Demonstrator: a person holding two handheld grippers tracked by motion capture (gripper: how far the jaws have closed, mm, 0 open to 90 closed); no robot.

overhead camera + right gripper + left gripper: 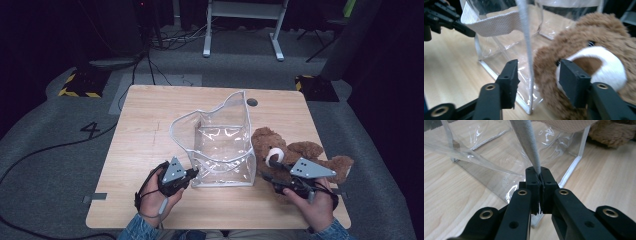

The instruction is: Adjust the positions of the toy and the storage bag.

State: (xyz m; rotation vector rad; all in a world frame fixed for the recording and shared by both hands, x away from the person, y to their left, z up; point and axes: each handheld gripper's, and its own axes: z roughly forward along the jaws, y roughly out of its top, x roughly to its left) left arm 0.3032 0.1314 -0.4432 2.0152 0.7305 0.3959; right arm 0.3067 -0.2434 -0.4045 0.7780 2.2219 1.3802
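Note:
A clear plastic bag (220,145) with white fabric trim stands open in the middle of the wooden table (145,130). My left gripper (193,173) is at its near left corner, shut on the white trim strap (529,142); the jaws (539,178) pinch it tight. A brown teddy bear (292,150) lies just right of the bag, its white snout (604,62) facing me. My right gripper (272,171) is open at the bear's head, its jaws (537,75) straddling the bag's (506,37) corner edge and the bear's cheek (549,67). The left gripper (441,17) appears at the far left.
A round cable hole (252,102) sits near the table's far edge. Bare wood lies left of the bag and along the front edge. Beyond the table are a white desk frame (245,20), floor cables (165,42) and a taped "4" (91,129).

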